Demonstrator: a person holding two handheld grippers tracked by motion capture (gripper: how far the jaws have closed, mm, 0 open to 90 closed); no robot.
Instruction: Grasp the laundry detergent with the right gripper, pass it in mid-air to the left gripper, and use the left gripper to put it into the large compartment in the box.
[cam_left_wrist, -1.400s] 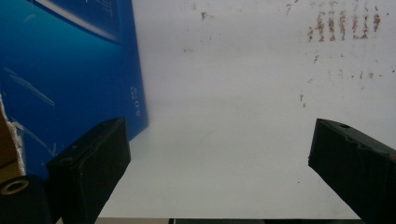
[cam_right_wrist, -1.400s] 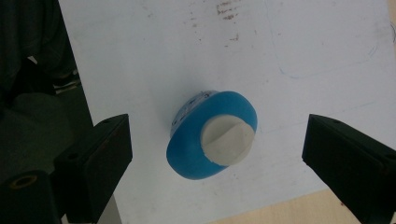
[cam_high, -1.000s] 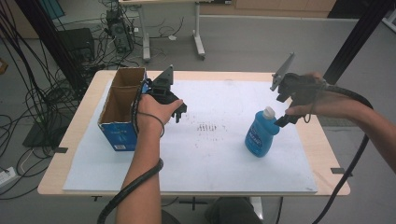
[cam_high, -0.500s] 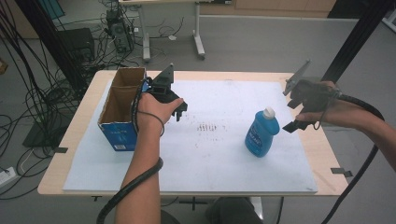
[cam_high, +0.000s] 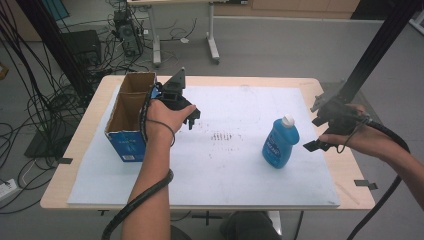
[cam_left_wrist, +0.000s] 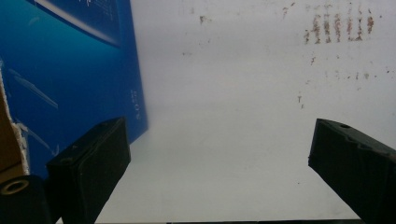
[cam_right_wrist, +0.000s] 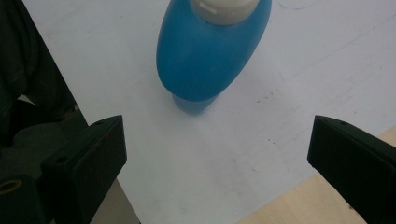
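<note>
R gripper (cam_high: 316, 132) has pulled back right, off the bottle (cam_high: 280, 142); jaws wide apart, nothing held. Bottle upright on mat (cam_high: 240, 165). L gripper (cam_high: 190, 117) beside box (cam_high: 127, 117), jaws spread, nothing held.

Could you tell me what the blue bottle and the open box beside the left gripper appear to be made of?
The blue bottle looks like smooth, slightly glossy plastic: an even moulded body with a soft sheen and a white cap, probably plastic too. The open box looks like cardboard: a brown matte inside, a torn fibrous edge in the left gripper view, and a blue printed outer face that seems lightly coated.
</note>
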